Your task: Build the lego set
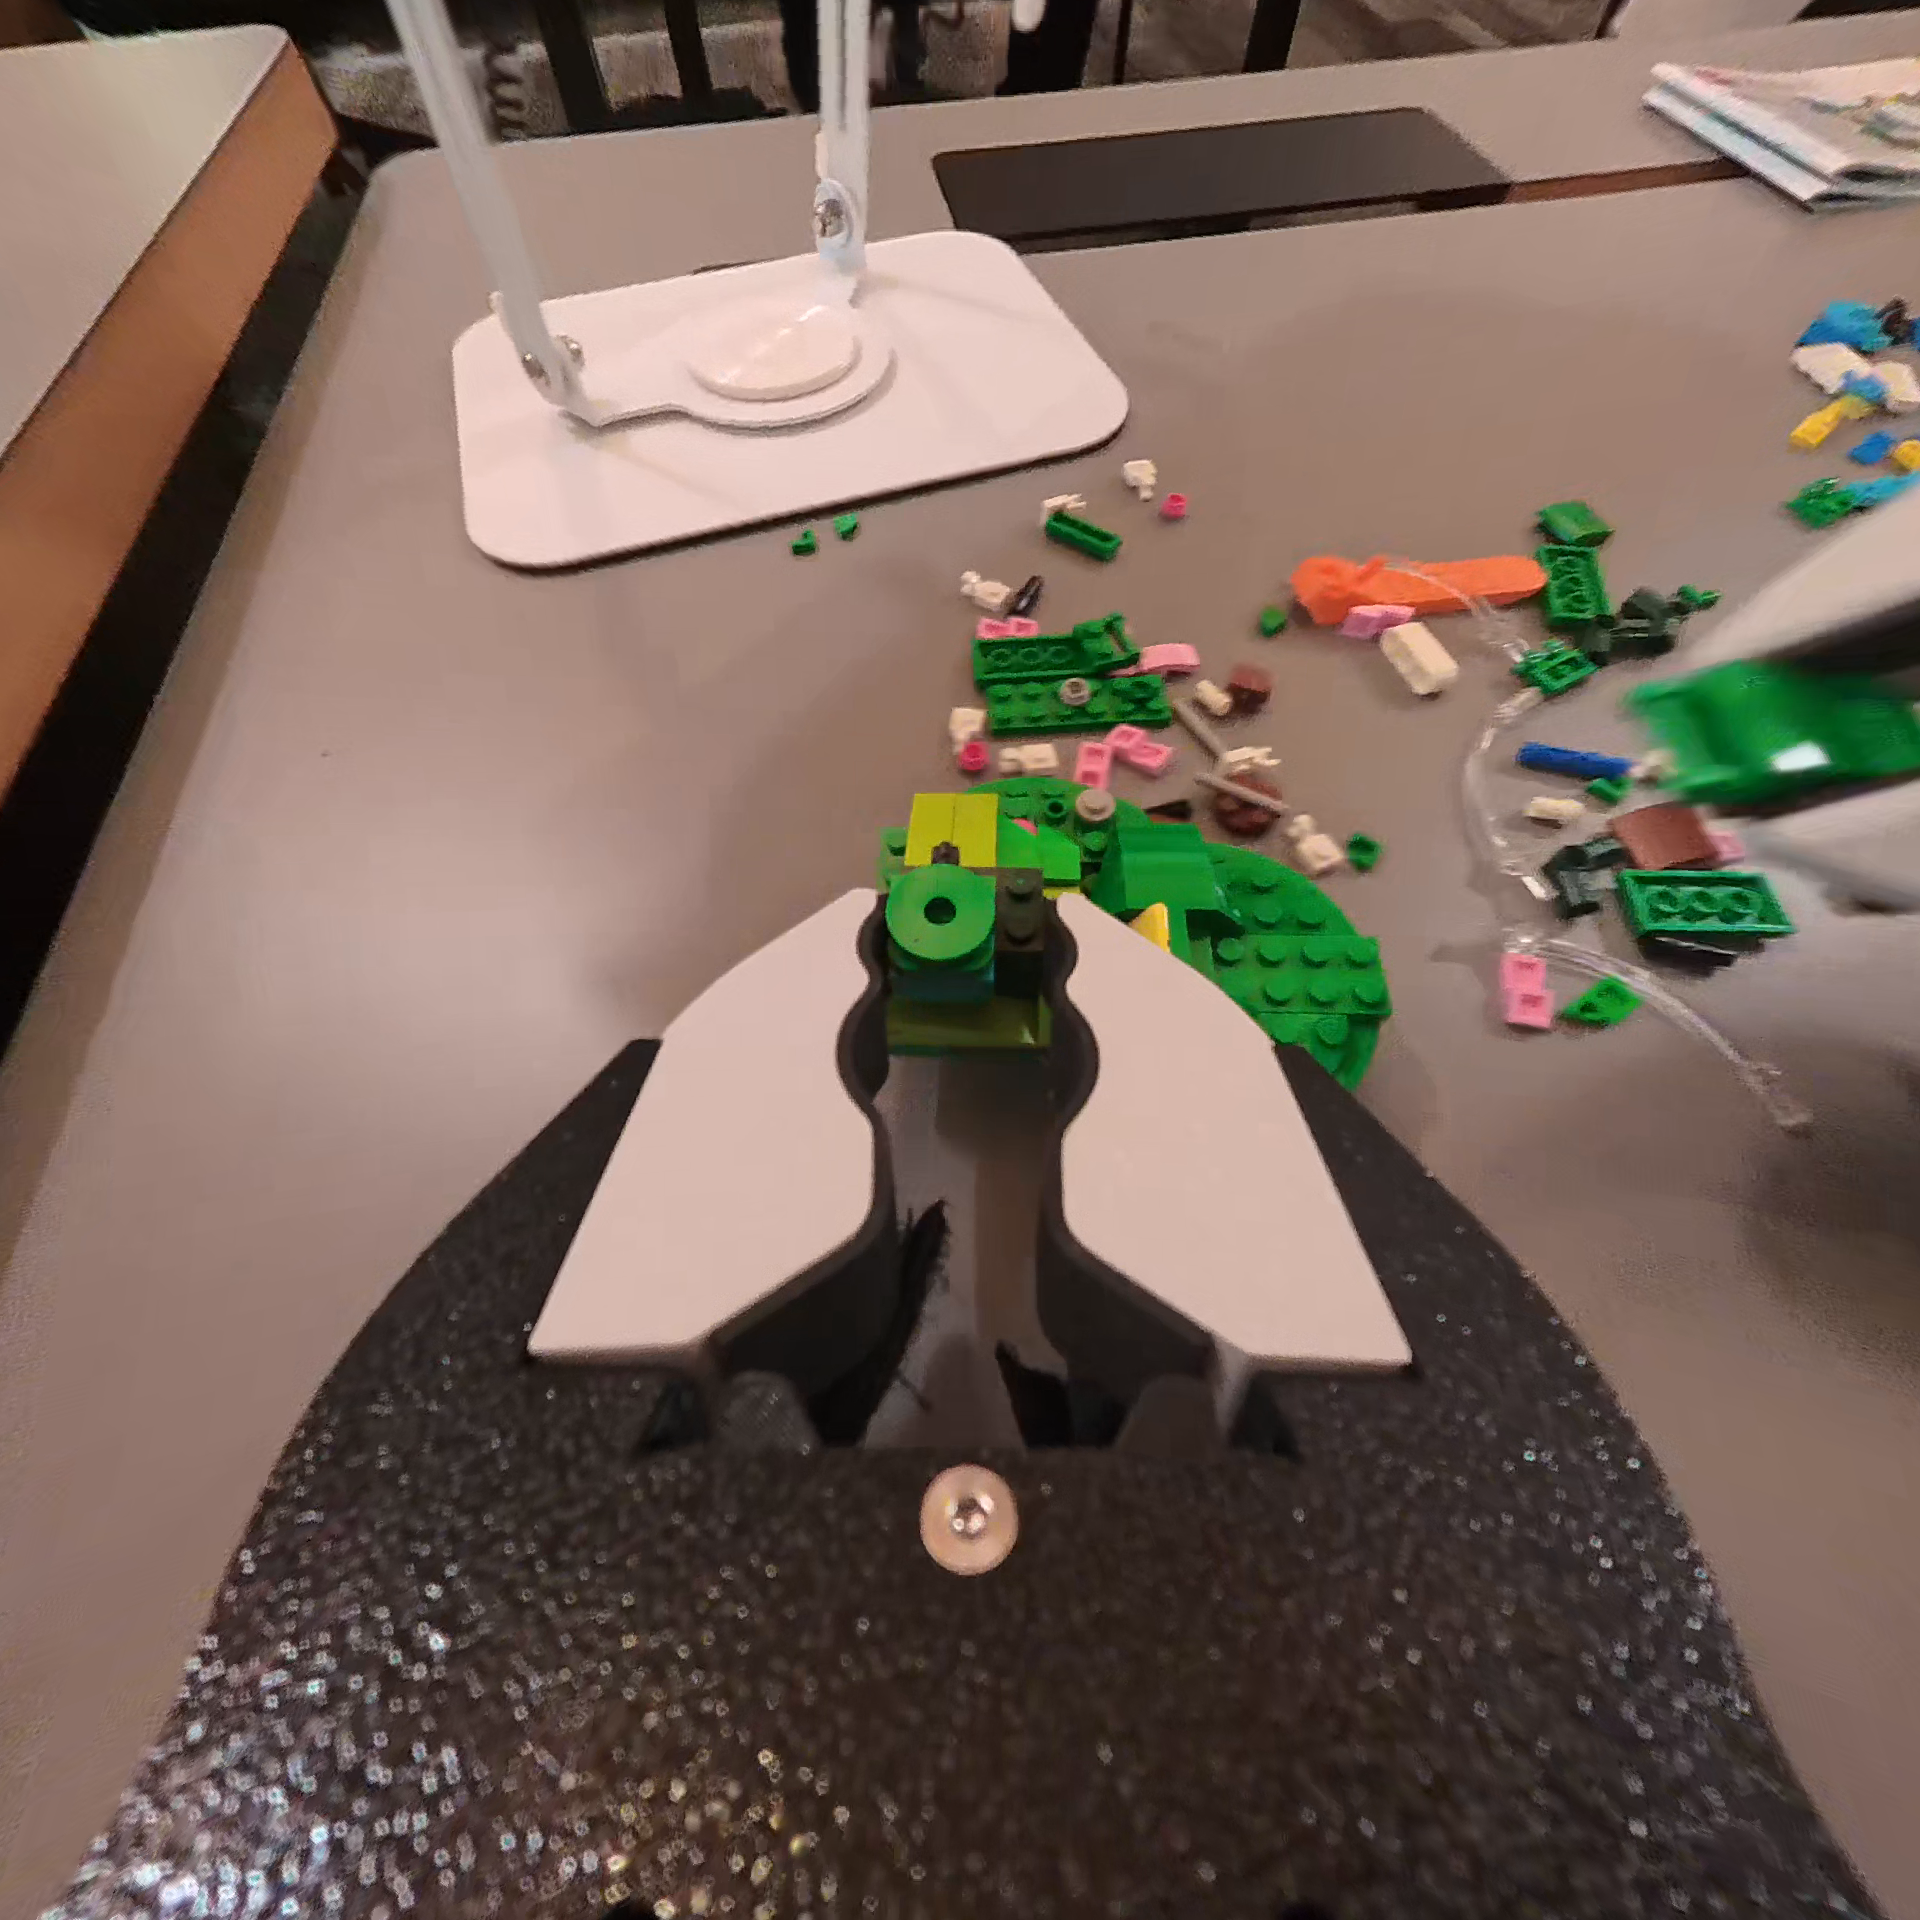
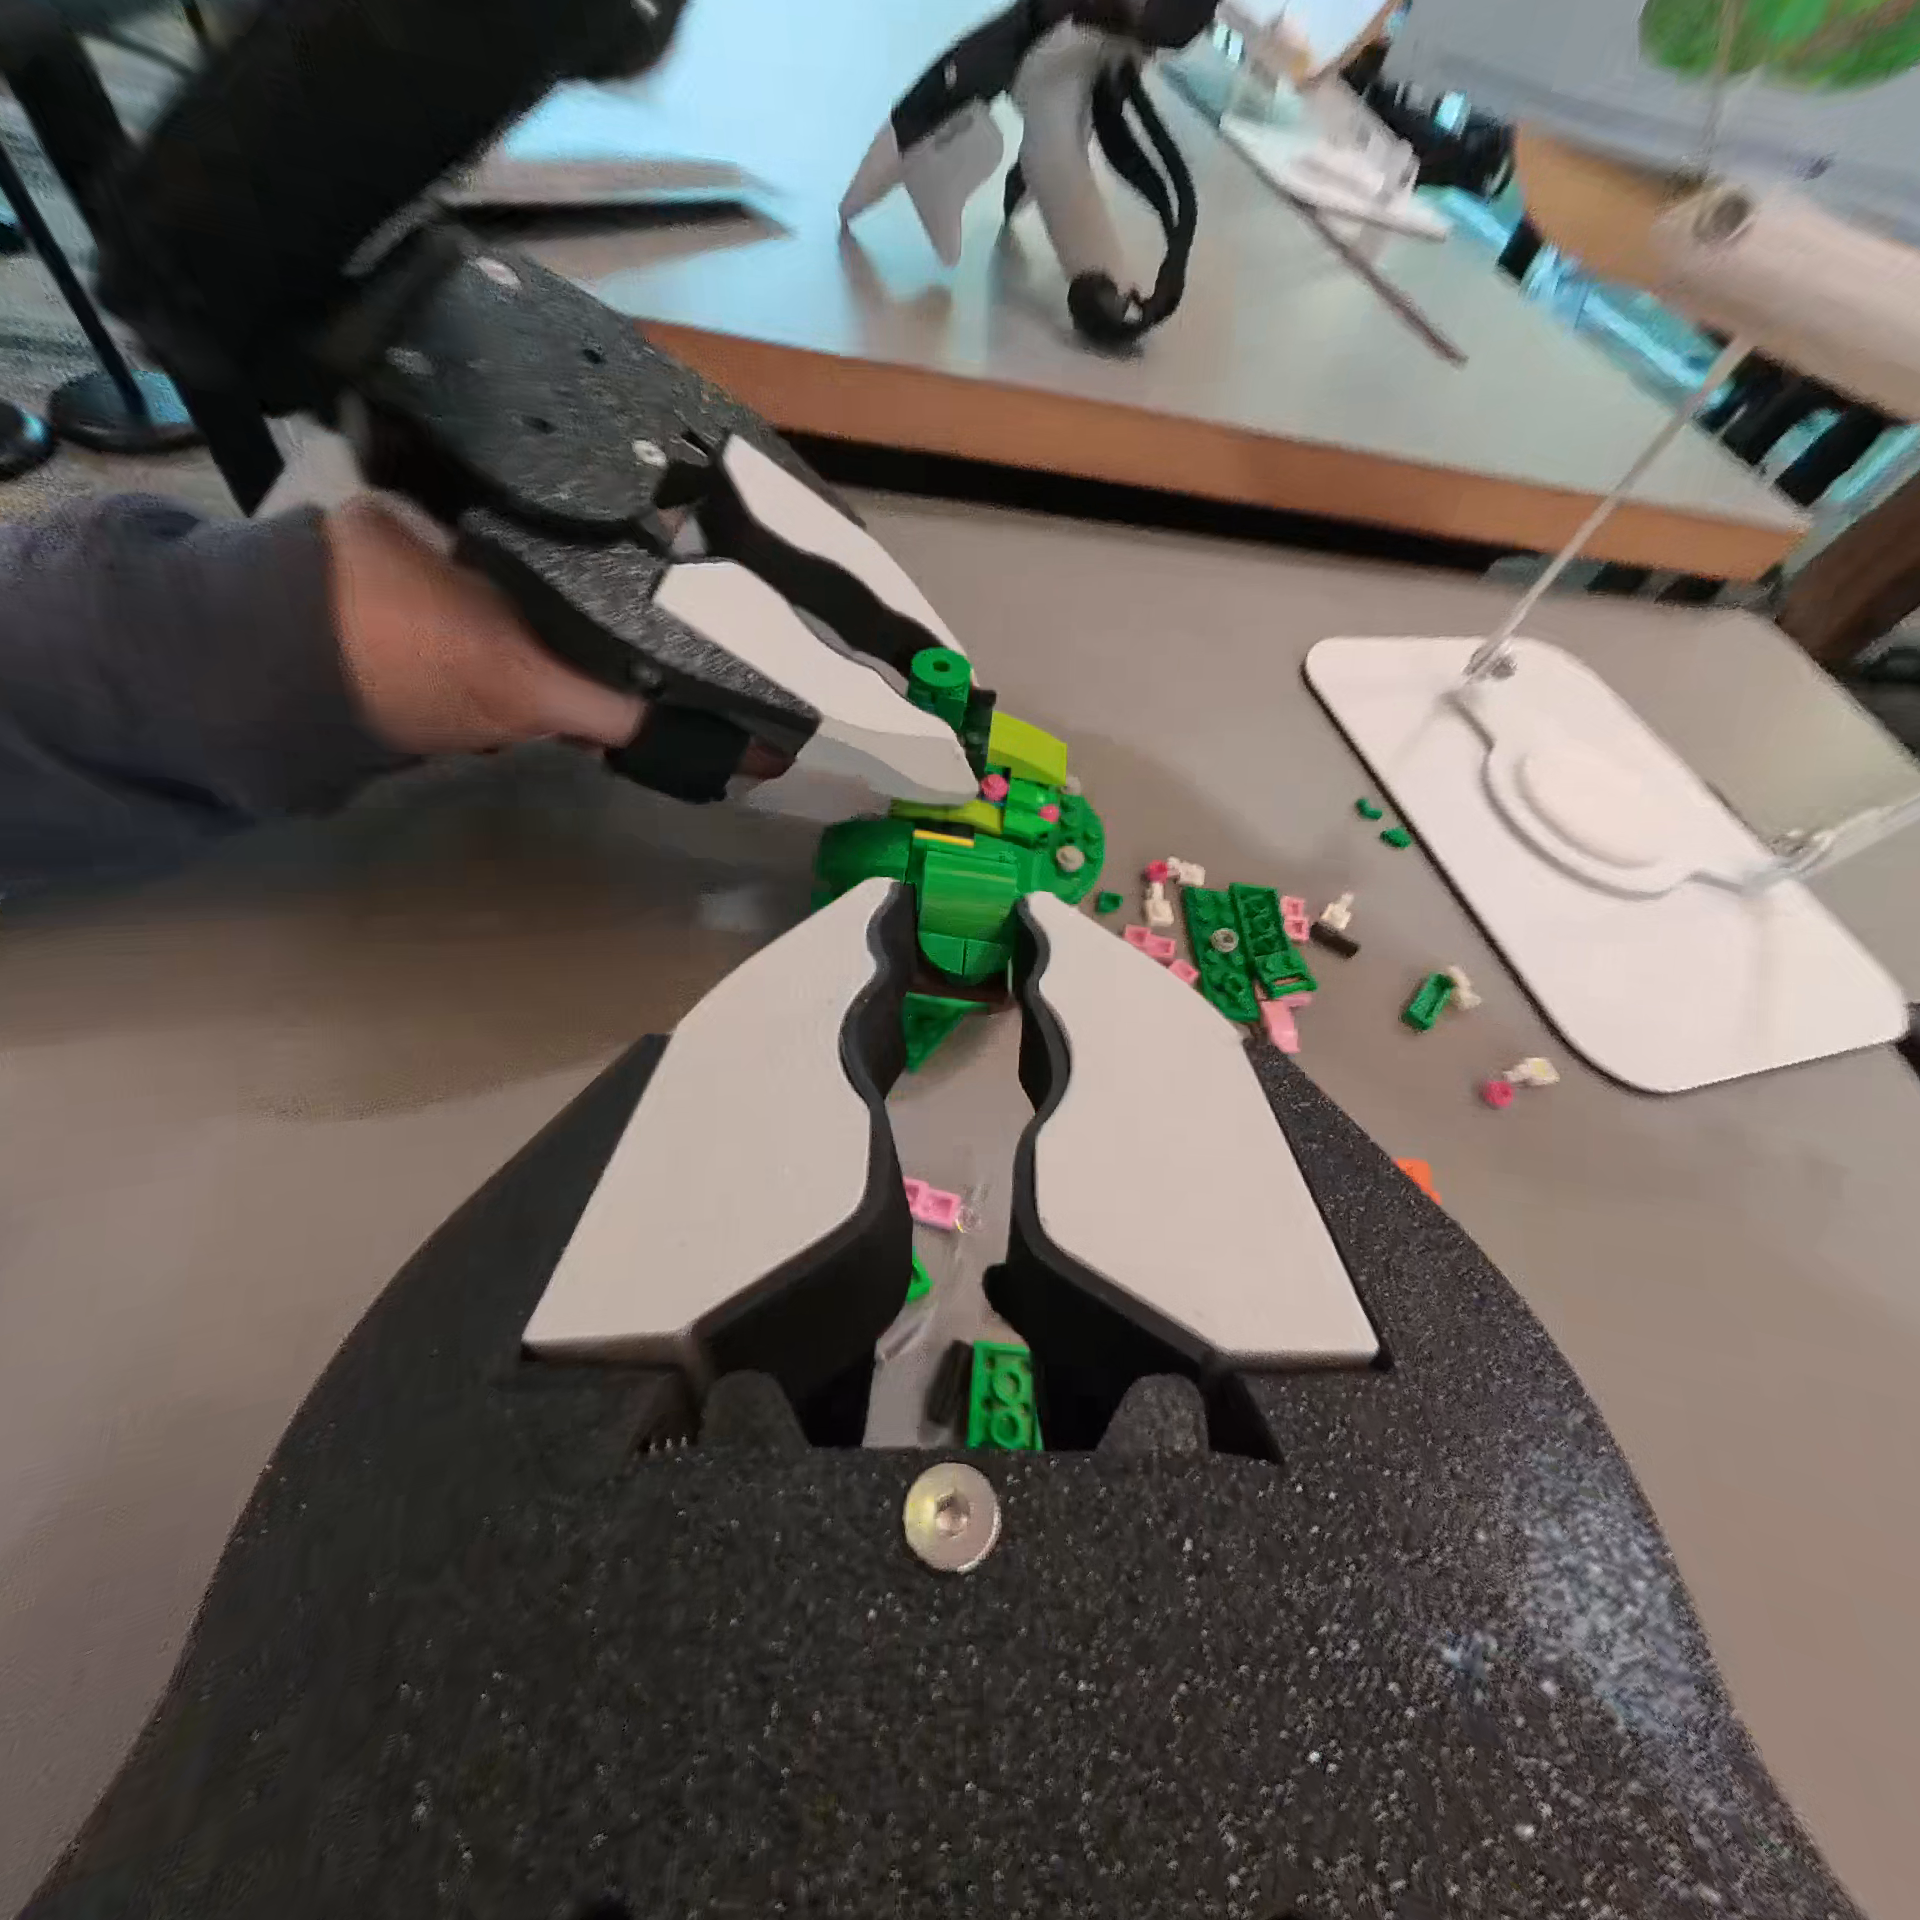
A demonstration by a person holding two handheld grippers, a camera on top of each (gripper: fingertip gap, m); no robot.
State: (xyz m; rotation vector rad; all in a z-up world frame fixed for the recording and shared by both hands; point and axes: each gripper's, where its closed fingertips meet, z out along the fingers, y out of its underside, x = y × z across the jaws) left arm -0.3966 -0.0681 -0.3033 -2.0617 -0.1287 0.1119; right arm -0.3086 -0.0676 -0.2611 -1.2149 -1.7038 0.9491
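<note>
The left gripper (image 1: pixel 966 961) pinches the green lego build (image 1: pixel 961 956) above the round green baseplate (image 1: pixel 1309 966). The right gripper (image 2: pixel 956 935) clamps a green brick cluster (image 2: pixel 966 914). Loose lego pieces (image 1: pixel 1070 686) lie scattered beyond, before the white lamp base (image 1: pixel 790 416).

green lego build (image 1: pixel 966 935), loose bricks (image 1: pixel 1070 686) beside

Warm, even indoor light; soft shadows lie on the surface (image 1: pixel 312 831). Wide-angle bending at edges; right view's background is motion-blurred.
</note>
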